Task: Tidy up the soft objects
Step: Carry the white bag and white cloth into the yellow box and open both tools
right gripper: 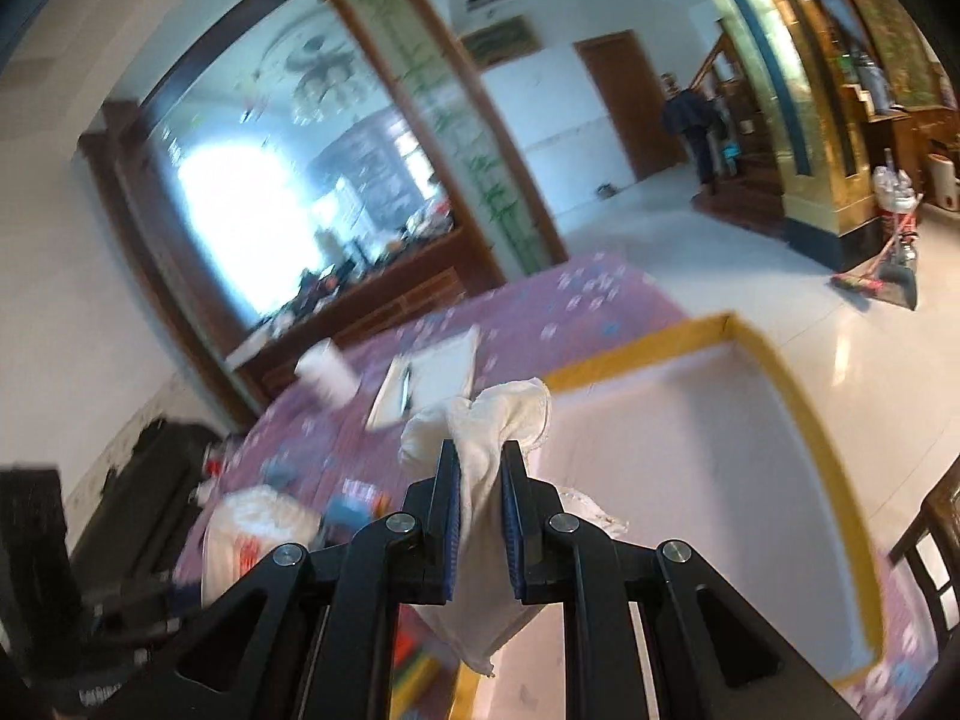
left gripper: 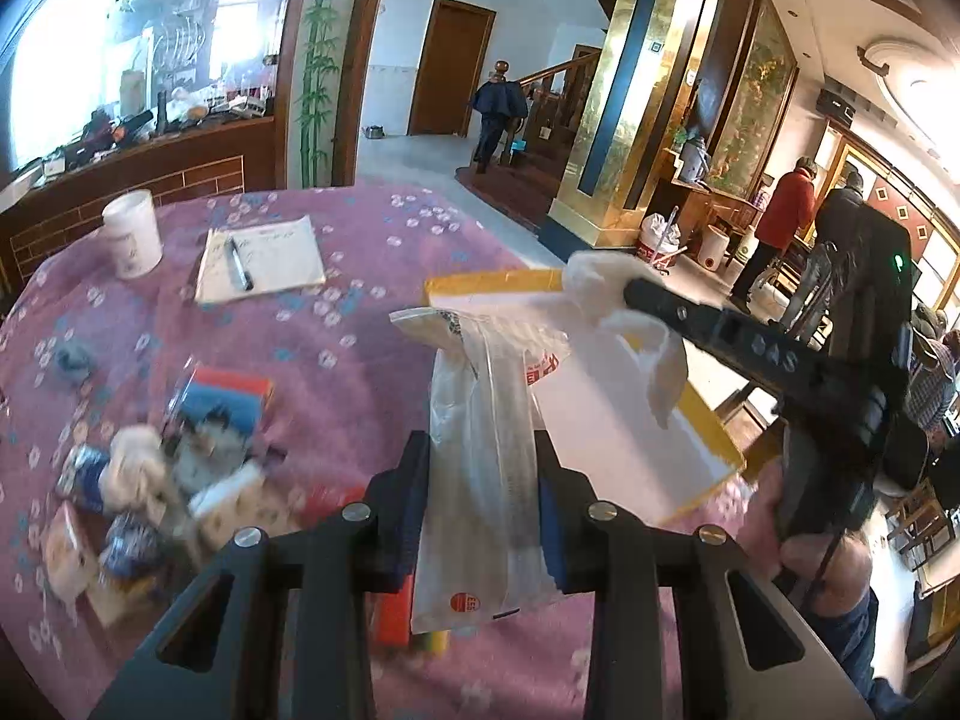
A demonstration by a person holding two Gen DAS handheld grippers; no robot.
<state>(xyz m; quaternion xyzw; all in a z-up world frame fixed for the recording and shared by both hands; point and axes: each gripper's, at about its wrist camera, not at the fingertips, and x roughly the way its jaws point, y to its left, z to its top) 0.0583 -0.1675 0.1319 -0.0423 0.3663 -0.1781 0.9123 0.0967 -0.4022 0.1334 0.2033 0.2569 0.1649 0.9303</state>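
Observation:
My left gripper (left gripper: 483, 456) is shut on a clear plastic bag (left gripper: 486, 420) with red print, held above the purple flowered tablecloth (left gripper: 336, 300). My right gripper (right gripper: 480, 462) is shut on a white cloth (right gripper: 480, 420) and holds it over the white tray with a yellow rim (right gripper: 804, 384). In the left wrist view the right gripper (left gripper: 624, 294) reaches in from the right with the white cloth (left gripper: 600, 282) above the same tray (left gripper: 714, 432). A pile of soft items (left gripper: 150, 474) lies on the table to the left.
A white cup (left gripper: 132, 234) and a notepad with a pen (left gripper: 264, 258) sit at the table's far side. A small blue item (left gripper: 75, 357) lies at the left. A wooden counter stands behind the table. People stand at the right.

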